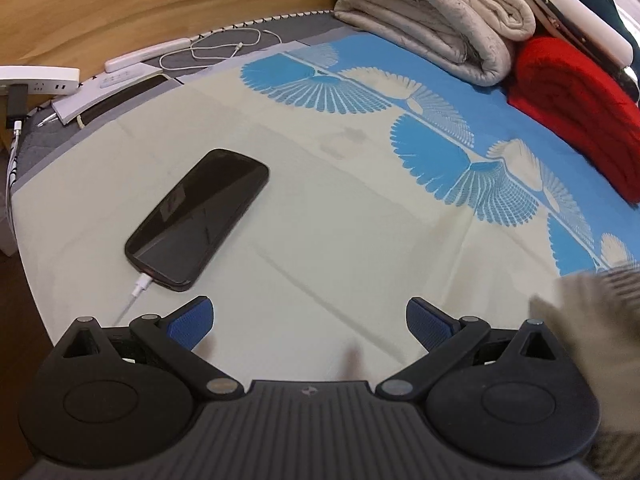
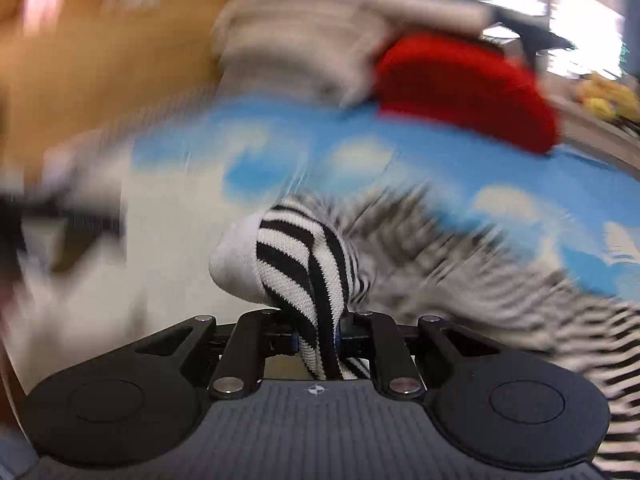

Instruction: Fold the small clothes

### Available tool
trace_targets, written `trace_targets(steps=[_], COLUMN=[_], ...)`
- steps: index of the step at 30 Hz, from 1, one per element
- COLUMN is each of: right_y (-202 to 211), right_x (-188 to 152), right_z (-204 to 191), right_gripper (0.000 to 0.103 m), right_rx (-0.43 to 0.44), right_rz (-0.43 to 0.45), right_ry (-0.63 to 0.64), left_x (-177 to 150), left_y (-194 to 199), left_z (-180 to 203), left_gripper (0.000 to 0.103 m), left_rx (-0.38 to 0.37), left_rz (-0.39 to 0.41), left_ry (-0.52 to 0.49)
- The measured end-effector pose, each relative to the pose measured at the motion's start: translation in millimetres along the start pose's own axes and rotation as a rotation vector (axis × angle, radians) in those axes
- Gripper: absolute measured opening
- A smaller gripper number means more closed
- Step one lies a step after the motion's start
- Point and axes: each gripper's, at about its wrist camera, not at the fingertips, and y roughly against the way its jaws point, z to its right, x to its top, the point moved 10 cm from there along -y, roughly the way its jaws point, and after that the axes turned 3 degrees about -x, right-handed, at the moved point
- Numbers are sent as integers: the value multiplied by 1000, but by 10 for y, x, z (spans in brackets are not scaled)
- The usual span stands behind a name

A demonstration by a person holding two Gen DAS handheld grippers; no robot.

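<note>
On the bed, reading from the left edge, a power strip (image 1: pixel 38 78) and a coil of white cable (image 1: pixel 216 46) lie by the wooden headboard (image 1: pixel 160 4), and a dark phone (image 1: pixel 198 216) rests face up on the cream sheet (image 1: pixel 340 220), plugged into its charger lead. Just below it the left gripper (image 1: pixel 310 326) hovers over bare sheet with its blue pads spread wide and nothing between them. Further right sit a folded beige blanket (image 1: pixel 432 28) and a red folded cloth (image 1: pixel 576 116). At the far right the right gripper (image 2: pixel 318 338) is pressed together on a black-and-white striped sock (image 2: pixel 304 264), pinching it near the white toe or heel patch, with the rest trailing off blurred to the right. Such a sock looks light, soft and limp, so it will likely droop and swing from one pinch; taking the free end with the empty gripper should let it be laid flat.
</note>
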Motion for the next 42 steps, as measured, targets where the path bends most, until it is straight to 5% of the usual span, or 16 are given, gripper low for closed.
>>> trace_targets(steps=[2, 5, 10, 13, 15, 21, 24, 27, 29, 30, 33, 36, 38, 42], right_y=[428, 966, 1362, 1231, 1208, 1554, 1503, 1462, 1699, 1822, 2154, 2032, 1792, 1132], right_x=[302, 240, -995, -1787, -1930, -1387, -1568, -2002, -1988, -1924, -1511, -1107, -1126, -1872], right_z=[702, 1870, 3380, 3655, 3656, 3426, 3446, 3644, 3743, 3781, 3728, 3431, 3263, 3402], right_gripper=[14, 14, 14, 14, 14, 14, 15, 35, 73, 78, 77, 51, 38, 36], right_rx=[-10, -69, -187, -218, -169, -117, -167, -314, -426, -493, -568, -389, -322, -384], right_rz=[95, 174, 135, 0, 1, 86, 18, -86, -93, -76, 53, 89, 36, -227], right_ry=[-184, -451, -948, -1108, -1173, -1014, -1020, -1060, -1013, -962, -697, -400, -281, -271], left_x=[-39, -154, -393, -544, -645, -933, -1161, -1481, -1721, -1832, -2092, -2339, -2521, -2786], left_y=[-4, -13, 16, 43, 113, 605, 871, 1062, 1176, 1231, 1322, 1257, 1131, 929], left_z=[153, 462, 1026, 1297, 1483, 2166, 2616, 3068, 3358, 3478, 3776, 3983, 4046, 3997], left_gripper=[103, 103, 103, 103, 103, 103, 103, 103, 103, 103, 103, 103, 103, 103], left_rx=[-9, -32, -44, -81, -125, -247, -326, -393, -417, -419, -411, -409, -397, -393], left_rz=[3, 1, 32, 29, 34, 114, 131, 131, 148, 164, 221, 217, 209, 243], left_ry=[-2, -46, -185, -216, -242, -427, -521, -629, -717, -760, -851, -906, -934, -951])
